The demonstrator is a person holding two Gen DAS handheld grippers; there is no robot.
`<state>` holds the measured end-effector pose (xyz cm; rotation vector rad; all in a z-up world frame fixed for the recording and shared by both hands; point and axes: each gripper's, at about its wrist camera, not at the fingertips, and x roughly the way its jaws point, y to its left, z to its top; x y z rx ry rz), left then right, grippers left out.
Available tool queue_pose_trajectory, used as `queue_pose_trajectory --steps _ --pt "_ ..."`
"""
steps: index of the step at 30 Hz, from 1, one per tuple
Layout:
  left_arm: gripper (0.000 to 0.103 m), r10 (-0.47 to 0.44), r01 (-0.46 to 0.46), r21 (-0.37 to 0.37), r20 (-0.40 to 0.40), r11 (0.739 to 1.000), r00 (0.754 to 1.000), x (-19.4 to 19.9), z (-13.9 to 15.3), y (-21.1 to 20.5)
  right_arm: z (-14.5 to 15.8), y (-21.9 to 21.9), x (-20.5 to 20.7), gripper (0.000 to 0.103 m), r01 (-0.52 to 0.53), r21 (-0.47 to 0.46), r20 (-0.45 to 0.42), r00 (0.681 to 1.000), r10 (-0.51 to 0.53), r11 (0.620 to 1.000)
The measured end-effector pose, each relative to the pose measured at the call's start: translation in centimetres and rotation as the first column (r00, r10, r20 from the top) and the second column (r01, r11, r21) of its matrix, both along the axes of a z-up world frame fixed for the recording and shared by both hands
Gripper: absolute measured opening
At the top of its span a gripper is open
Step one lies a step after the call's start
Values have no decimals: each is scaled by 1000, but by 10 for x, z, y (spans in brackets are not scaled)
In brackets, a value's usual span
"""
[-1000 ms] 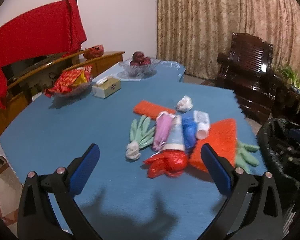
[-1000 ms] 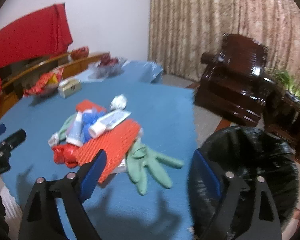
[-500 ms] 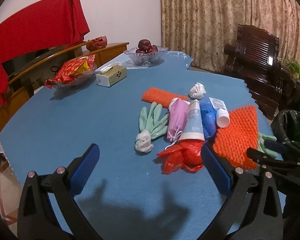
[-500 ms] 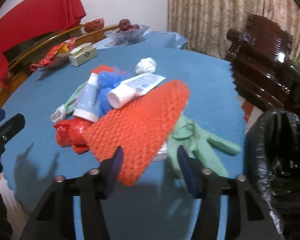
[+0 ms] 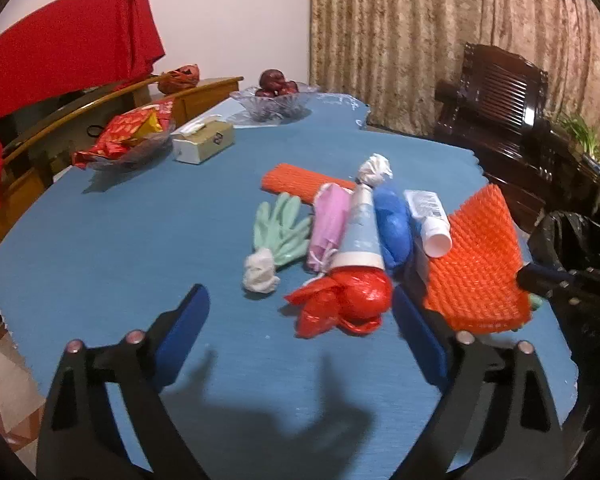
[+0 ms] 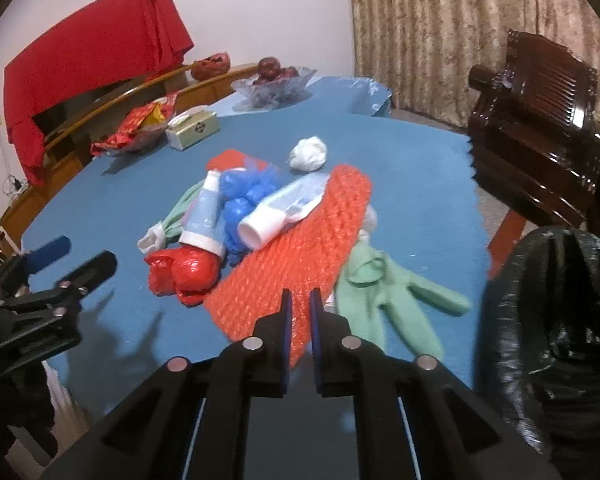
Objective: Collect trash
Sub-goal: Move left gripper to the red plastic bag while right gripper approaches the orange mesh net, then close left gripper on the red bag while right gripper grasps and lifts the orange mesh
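Observation:
A pile of trash lies on the blue table [image 5: 140,240]. My right gripper [image 6: 299,304] is shut on the near edge of an orange foam net [image 6: 296,252], also in the left wrist view [image 5: 476,264], and tilts it up. A white tube [image 6: 284,212] rests on the net. Beside it lie a blue-and-white tube [image 5: 360,232], a crumpled red bag [image 5: 344,300], a blue bag [image 5: 392,224], a pink mask [image 5: 330,224], green gloves [image 6: 384,300] [image 5: 282,228] and white paper balls [image 5: 376,170] [image 5: 260,272]. My left gripper [image 5: 300,332] is open and empty, near the red bag.
A black bin bag [image 6: 552,320] stands open off the table's right edge. At the far end stand a tissue box [image 5: 204,144], a snack bowl [image 5: 132,140] and a fruit bowl [image 5: 276,96]. A dark wooden chair [image 5: 500,108] is beyond the table.
My right gripper has closed from wide open onto the orange net's near edge and lifted it. The left gripper has drifted closer to the pile, still open.

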<state>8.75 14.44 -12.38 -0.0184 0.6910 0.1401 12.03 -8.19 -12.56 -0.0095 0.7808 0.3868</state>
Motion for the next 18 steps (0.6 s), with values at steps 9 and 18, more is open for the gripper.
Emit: queue_pose_trajectory --steps 9,18 --pt "79 -63 63 -9 -51 998 997 32 -27 -26 -7 -12 5 5 20 -32 -10 1000 -21 999" --pt "36 -87 79 -63 -127 995 988 64 -57 -30 -12 -19 9 5 22 -31 -24 999 -22 999"
